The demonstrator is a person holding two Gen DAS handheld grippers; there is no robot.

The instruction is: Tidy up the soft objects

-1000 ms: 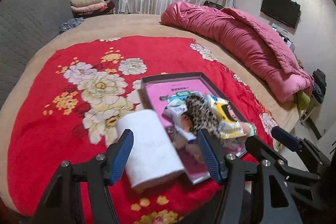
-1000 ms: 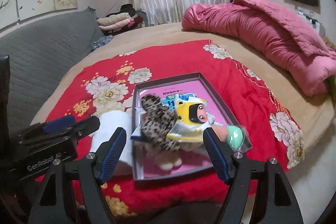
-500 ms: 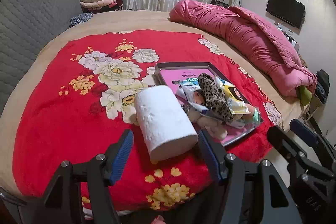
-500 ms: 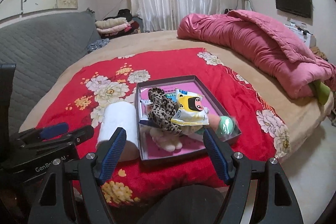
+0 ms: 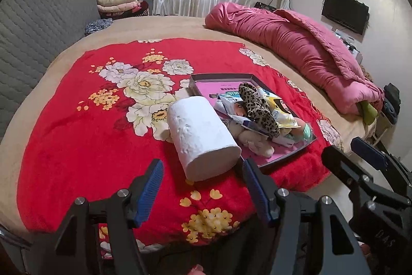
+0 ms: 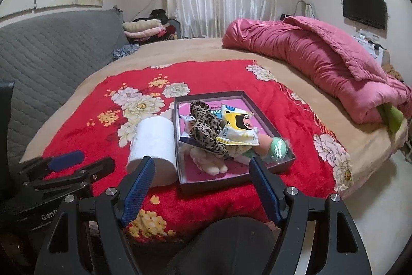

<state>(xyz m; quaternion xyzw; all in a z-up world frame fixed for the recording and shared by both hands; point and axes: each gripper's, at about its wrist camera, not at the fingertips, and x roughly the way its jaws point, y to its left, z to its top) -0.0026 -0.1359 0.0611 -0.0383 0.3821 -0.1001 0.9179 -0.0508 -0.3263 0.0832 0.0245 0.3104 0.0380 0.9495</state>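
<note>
Nearest the lens, the left gripper (image 5: 202,181) holds its ribbed blue fingers (image 5: 152,184) wide apart with nothing between them, and the right gripper (image 6: 202,178) likewise stands open and empty; the black body of the left one carries white lettering that starts "Gen", the rest cut off. Just beyond the fingers a white toilet paper roll (image 5: 203,137), a soft embossed cylinder, lies on its side on a plush red blanket (image 5: 77,133) printed with white and yellow flowers, right beside the left wall of a shallow dark rectangular box (image 6: 181,172). The box has a pink printed bottom whose writing is too small to read. Heaped inside it are the soft things: a cream plush toy (image 6: 206,159) at the near end, a fuzzy leopard-print cloth (image 6: 206,128) draped over glossy packets, a yellow and white packet with a cartoon face (image 6: 238,128), and a mint-green rounded piece in clear wrap (image 6: 278,147). Farther off, a quilted pink comforter (image 6: 322,58) lies bunched along the tan bed (image 6: 195,49).
</note>
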